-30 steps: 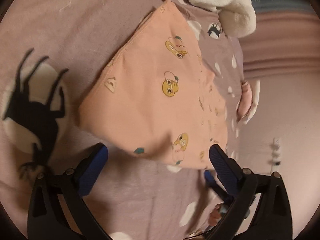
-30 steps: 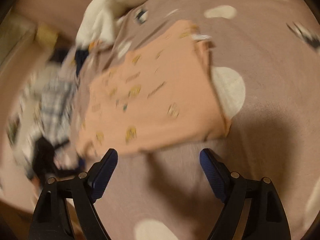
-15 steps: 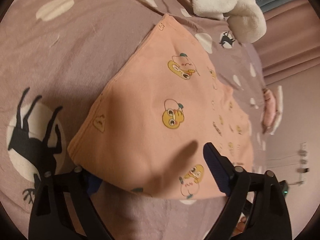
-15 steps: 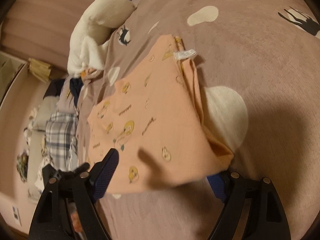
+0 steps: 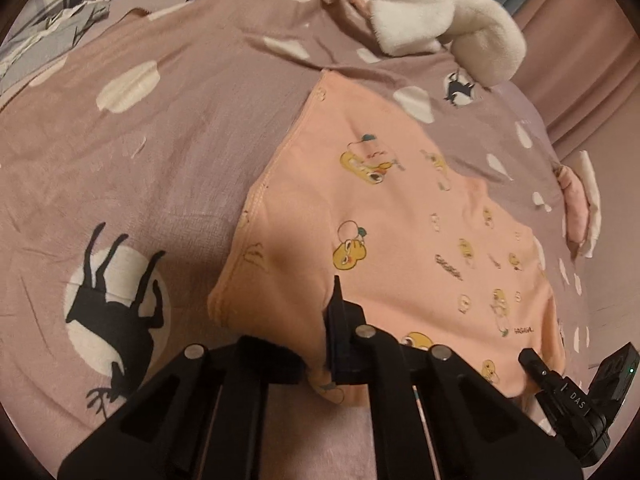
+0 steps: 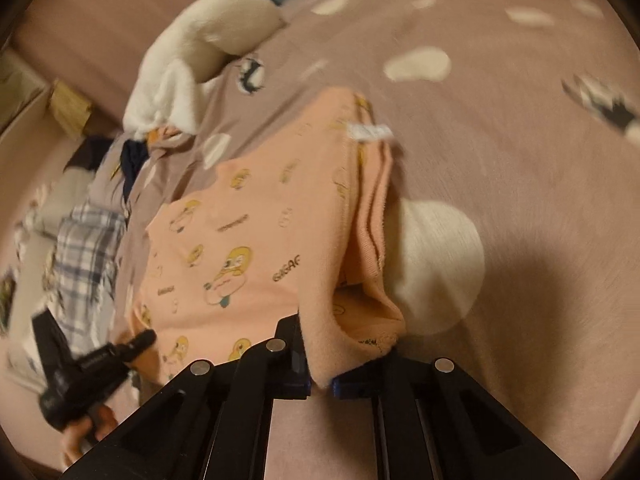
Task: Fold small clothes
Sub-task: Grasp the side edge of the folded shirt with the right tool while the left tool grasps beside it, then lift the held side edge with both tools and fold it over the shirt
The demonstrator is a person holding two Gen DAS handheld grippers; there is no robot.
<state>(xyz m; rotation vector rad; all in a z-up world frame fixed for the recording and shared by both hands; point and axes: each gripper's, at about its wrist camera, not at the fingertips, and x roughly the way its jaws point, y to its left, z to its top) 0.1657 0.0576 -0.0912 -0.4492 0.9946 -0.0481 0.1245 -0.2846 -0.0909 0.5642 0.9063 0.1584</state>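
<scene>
A peach garment [image 5: 400, 220] printed with yellow ducks lies folded flat on the mauve bedspread [image 5: 160, 140]. My left gripper [image 5: 326, 344] has its jaws closing tight on the garment's near hem, fabric pinched between them. In the right wrist view the same garment [image 6: 260, 248] shows stacked layers along its right side and a white label [image 6: 370, 132] at the far end. My right gripper [image 6: 320, 376] is closing on the near corner, which bunches up between its pads. Each gripper appears at the edge of the other's view: the right gripper [image 5: 560, 384], the left gripper [image 6: 100, 360].
A white fluffy plush [image 5: 440, 12] lies past the garment's far end. Plaid cloth [image 6: 84, 248] and other clothes lie off the bed's left side. A pink folded cloth [image 5: 580, 208] sits at the bed's right edge. A hand [image 6: 80, 436] grips the left tool.
Both grippers went from wide open in front of the garment to shut on its near edge. The left view has tilted up, showing more of the bed.
</scene>
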